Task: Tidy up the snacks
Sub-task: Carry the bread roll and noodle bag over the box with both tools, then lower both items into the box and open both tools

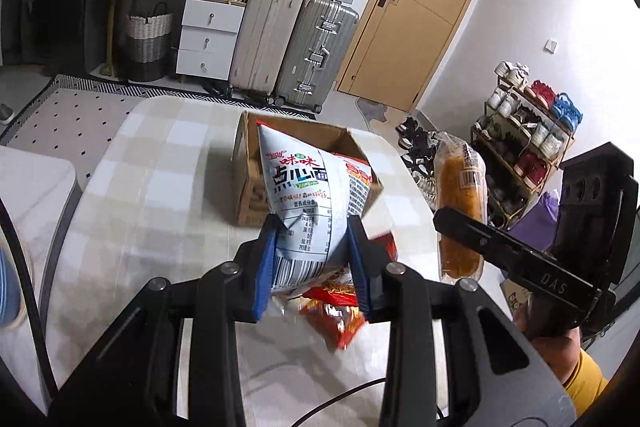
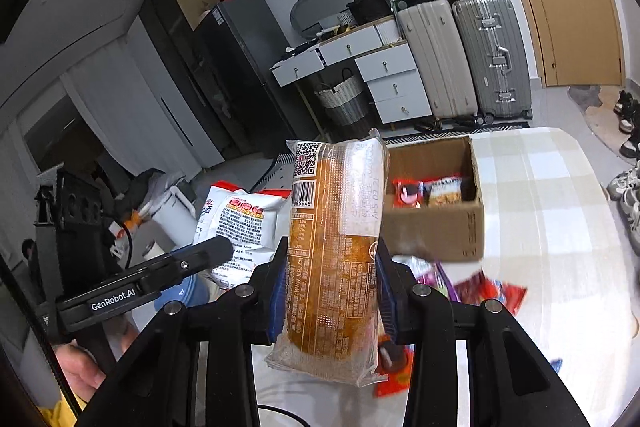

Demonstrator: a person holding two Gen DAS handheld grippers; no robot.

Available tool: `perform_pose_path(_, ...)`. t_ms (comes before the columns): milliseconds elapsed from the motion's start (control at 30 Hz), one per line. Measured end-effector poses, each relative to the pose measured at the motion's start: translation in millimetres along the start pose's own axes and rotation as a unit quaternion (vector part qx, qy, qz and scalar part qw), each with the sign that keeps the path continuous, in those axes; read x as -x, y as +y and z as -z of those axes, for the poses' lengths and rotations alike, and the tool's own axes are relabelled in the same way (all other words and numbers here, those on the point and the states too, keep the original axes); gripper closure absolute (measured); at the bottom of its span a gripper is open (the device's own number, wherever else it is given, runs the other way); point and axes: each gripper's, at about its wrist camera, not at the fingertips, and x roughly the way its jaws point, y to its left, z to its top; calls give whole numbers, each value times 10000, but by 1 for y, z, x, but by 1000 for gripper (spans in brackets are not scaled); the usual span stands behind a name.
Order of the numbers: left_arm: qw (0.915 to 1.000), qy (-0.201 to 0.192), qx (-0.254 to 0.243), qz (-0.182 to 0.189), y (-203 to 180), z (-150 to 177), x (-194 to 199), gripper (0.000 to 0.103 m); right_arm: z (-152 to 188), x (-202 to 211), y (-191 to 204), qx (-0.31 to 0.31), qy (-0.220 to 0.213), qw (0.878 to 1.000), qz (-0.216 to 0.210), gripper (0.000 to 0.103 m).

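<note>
My left gripper [image 1: 314,259] is shut on a white puffed snack bag [image 1: 308,195] with blue print, held above the table. My right gripper [image 2: 330,283] is shut on a long clear-wrapped orange bread roll [image 2: 336,239], held upright; the same bread roll [image 1: 460,211] and right gripper show at the right of the left wrist view. The white bag [image 2: 236,223] also shows left of the roll. An open cardboard box [image 1: 248,167] sits on the checked tablecloth beyond both; inside the box [image 2: 436,227] lie a red packet [image 2: 406,193] and an orange packet [image 2: 446,191]. Red snack packets [image 1: 336,315] lie below the grippers.
More loose packets [image 2: 480,287] lie on the tablecloth [image 2: 552,211] in front of the box. Suitcases [image 1: 288,43], white drawers [image 1: 208,35] and a basket [image 1: 146,43] stand against the far wall. A shoe rack [image 1: 528,147] stands right of the table. A hand [image 2: 76,367] holds the left tool.
</note>
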Motion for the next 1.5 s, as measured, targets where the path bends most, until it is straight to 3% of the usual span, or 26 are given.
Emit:
perform_pose_path(167,9995,-81,-182,-241,6,-49,-21,73,-36,-36,-18,-273,251,9992,155,65)
perform_pose_path(300,9997,114,-137,-148,13,-83,-49,73,-56,-69,-38,-430,481,9976,255,65)
perform_pose_path(533,9986,471,7,-251,24,-120,-138,73,-97,-113,-75,-740,434,9951,486,65)
perform_pose_path(767,9955,889,90,-304,33,-126,-227,73,-107,-162,-109,-950,739,9908,622,65)
perform_pose_path(1033,9921,1209,-24,-333,33,-114,-293,73,-103,-195,-135,-943,1052,9883,574,65)
perform_pose_path(1267,9909,1303,-124,-302,32,-105,-315,73,-96,-210,-140,-840,1222,9871,598,65)
perform_pose_path(1500,9913,1242,-179,-401,30,-102,-306,73,-94,-215,-136,-708,1355,9854,756,65)
